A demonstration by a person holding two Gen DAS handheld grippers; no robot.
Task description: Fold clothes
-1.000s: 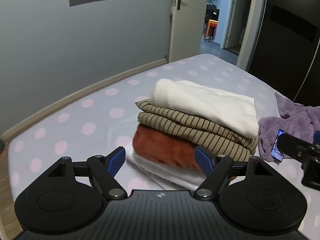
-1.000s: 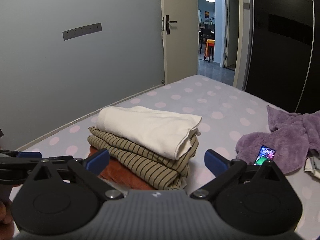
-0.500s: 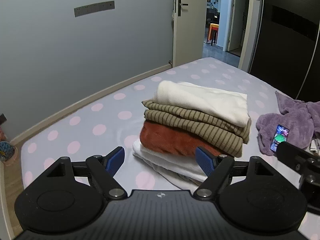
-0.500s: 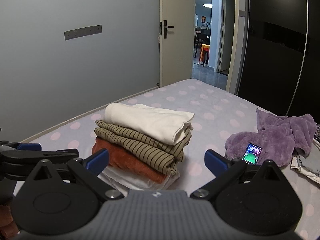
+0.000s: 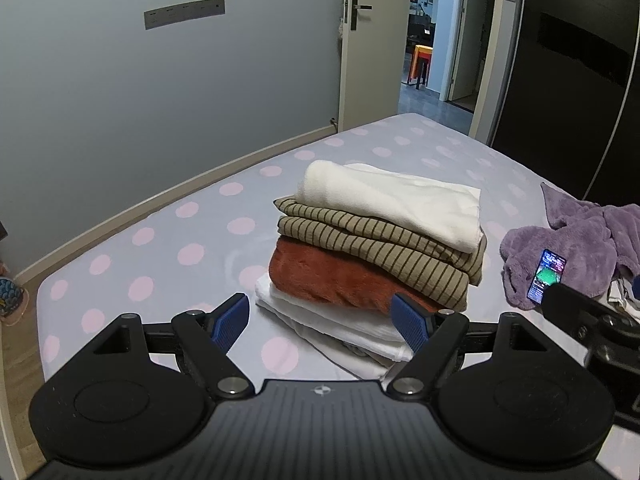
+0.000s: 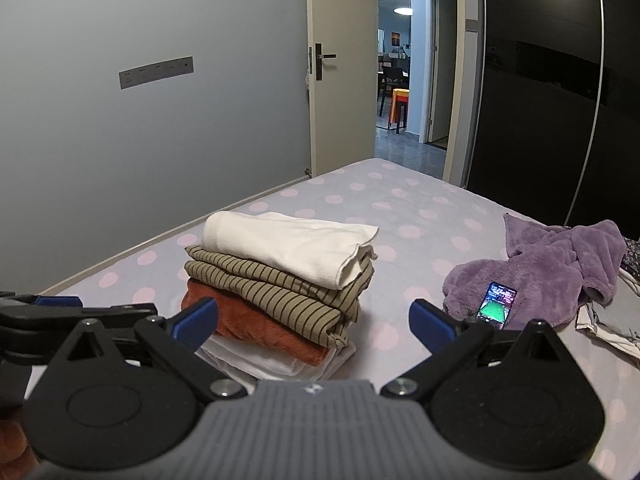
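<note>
A stack of folded clothes [image 5: 376,252] sits on the polka-dot bed [image 5: 192,248]: a cream piece on top, an olive striped one, a rust one, white pieces at the bottom. It also shows in the right wrist view [image 6: 280,280]. My left gripper [image 5: 322,320] is open and empty, just short of the stack's near edge. My right gripper [image 6: 314,320] is open and empty, in front of the stack's right side. An unfolded purple fleece garment [image 6: 552,268] lies to the right, also in the left wrist view [image 5: 576,248].
A lit phone [image 6: 496,304] lies on the purple garment, also seen in the left wrist view [image 5: 546,274]. More loose clothes [image 6: 608,320] lie at the far right. A grey wall [image 5: 140,100] runs along the bed's left side. An open door [image 6: 344,80] and a dark wardrobe [image 6: 560,80] stand beyond.
Both grippers have drawn back and risen from the stack, so it looks smaller and farther. Both stay open. The stack has not moved.
</note>
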